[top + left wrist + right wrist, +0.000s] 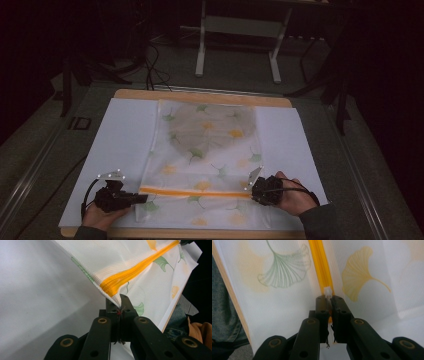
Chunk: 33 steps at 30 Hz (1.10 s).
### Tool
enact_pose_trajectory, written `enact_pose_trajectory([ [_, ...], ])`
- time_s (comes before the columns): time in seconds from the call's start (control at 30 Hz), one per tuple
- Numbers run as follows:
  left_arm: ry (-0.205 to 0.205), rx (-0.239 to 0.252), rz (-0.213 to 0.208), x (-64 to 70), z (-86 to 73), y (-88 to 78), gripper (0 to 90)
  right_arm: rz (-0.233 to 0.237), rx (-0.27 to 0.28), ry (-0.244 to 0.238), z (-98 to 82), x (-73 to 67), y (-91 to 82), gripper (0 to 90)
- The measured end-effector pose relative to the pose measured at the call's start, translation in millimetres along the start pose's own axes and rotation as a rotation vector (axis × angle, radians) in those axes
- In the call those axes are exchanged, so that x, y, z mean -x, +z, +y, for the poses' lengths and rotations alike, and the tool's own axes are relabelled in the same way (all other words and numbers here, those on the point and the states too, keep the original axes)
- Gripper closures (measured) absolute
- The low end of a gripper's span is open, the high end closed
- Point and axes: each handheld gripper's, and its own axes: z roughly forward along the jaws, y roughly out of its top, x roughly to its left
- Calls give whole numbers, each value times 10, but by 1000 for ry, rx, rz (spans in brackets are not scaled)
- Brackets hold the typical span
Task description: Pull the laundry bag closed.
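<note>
- Mesh bag point(205, 150): a see-through white bag printed with green and yellow leaves lies flat on the white sheet point(120, 145) that covers the wooden table point(200, 95), about in the middle of the sheet.
- A darker, rounded thing shows through the mesh in the bag's far half; what it is cannot be told.
- Orange zip point(192, 192): it runs across the bag's near part, from the bag's left edge to its right edge, close to the person's side.
- Left gripper point(142, 198): held in the left hand point(100, 215) at the bag's near left corner, its jaws are clenched on the mesh at the left end of the zip; in the left gripper view point(119, 305) the cloth is pinched and lifted off the sheet.
- Right gripper point(254, 190): held in the right hand point(295, 197) at the bag's right edge, its jaws are closed on the small white zip pull point(327, 291), which sits at the right end of the zip in the right gripper view point(327, 300).
- Metal stand point(240, 30): well beyond the bag, on the floor past the table's far edge.
</note>
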Motion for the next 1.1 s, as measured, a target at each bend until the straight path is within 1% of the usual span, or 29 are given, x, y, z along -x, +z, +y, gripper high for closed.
enact_pose_trajectory([
  [0.17,2,-2,0,-2,1,2,887,-1,-4,10,-38,7,-19,845],
  [0.33,0,-1,-1,-3,-1,0,887,1,-26,12,-100,24,-39,845],
  [0.47,2,-2,-3,-4,-1,3,887,-3,-38,33,-180,39,-48,845],
  [0.57,0,-1,-7,-4,-3,8,887,-4,-49,38,-228,50,-37,845],
  [0.77,13,-22,-16,18,1,42,886,3,-38,58,-280,70,-56,845],
  [0.9,13,-20,-17,17,-2,39,884,4,-33,59,-284,62,-58,845],
  [1.0,16,-31,-17,22,-7,46,871,3,-34,57,-283,56,-50,844],
  [1.03,19,-32,-14,21,-13,44,846,-1,-34,59,-285,56,-47,844],
  [1.07,18,-30,-10,18,-19,38,791,-1,-34,58,-289,55,-45,841],
  [1.1,17,-27,-2,9,-23,28,791,-1,-34,58,-289,55,-45,841],
])
